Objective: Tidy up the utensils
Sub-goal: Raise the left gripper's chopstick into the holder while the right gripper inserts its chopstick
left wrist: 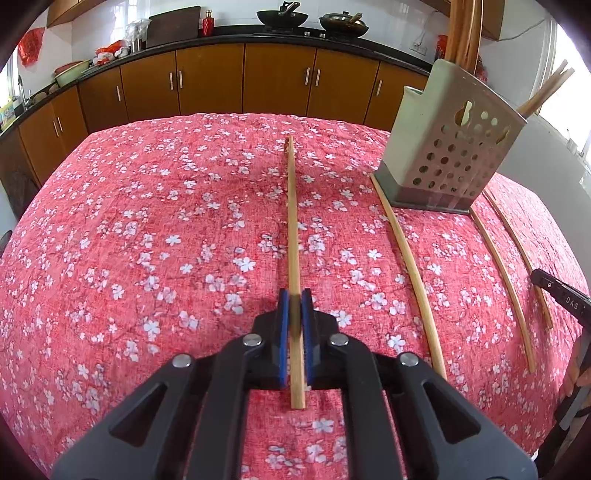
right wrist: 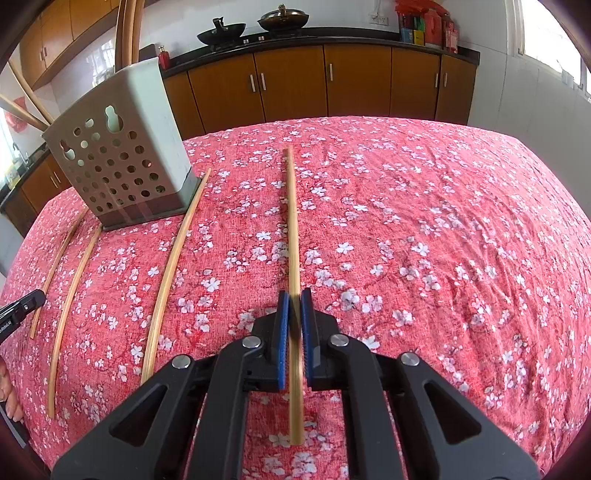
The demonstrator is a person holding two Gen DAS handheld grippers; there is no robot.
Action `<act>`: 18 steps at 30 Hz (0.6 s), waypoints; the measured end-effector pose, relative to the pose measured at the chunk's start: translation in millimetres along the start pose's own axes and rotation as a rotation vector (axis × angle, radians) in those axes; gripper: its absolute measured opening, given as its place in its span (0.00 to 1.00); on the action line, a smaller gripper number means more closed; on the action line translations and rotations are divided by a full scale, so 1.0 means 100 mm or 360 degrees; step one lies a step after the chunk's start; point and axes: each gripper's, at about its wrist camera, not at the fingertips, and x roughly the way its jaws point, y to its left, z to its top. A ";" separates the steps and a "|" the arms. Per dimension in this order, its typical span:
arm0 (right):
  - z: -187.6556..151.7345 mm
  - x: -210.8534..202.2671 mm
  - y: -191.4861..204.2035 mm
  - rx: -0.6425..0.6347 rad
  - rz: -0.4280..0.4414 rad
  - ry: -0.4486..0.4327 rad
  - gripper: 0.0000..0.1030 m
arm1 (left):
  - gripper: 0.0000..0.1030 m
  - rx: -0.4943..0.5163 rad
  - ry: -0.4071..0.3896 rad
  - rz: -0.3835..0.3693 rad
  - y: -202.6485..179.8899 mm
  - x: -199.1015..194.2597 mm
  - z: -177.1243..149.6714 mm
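My left gripper [left wrist: 294,295] is shut on a bamboo chopstick [left wrist: 292,221] that points away along the red floral tablecloth. My right gripper [right wrist: 294,295] is shut on another bamboo chopstick [right wrist: 291,229] in the same way. A grey perforated utensil holder [left wrist: 447,147] stands to the right in the left wrist view and to the left in the right wrist view [right wrist: 118,158], with several chopsticks standing in it. Three loose chopsticks lie by it on the cloth [left wrist: 413,277] [left wrist: 506,284] [left wrist: 524,258], and they also show in the right wrist view [right wrist: 173,266] [right wrist: 70,302] [right wrist: 55,273].
The table [left wrist: 147,221] carries a red cloth with white flowers. Brown kitchen cabinets [left wrist: 210,81] with a black counter, two woks [left wrist: 282,16] and a red bottle [left wrist: 207,22] stand behind. The other gripper's tip shows at the right edge [left wrist: 554,291] and at the left edge [right wrist: 22,306].
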 end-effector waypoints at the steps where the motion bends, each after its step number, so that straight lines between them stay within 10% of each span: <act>1: 0.01 -0.02 -0.01 0.0005 0.0004 -0.0007 0.07 | 0.08 0.0000 0.0000 0.0000 0.00 -0.01 0.01; 18: 0.46 -1.02 -0.04 0.0044 0.0069 -0.0570 0.07 | 0.08 -0.0072 -0.0493 -0.0090 -0.03 -1.06 0.60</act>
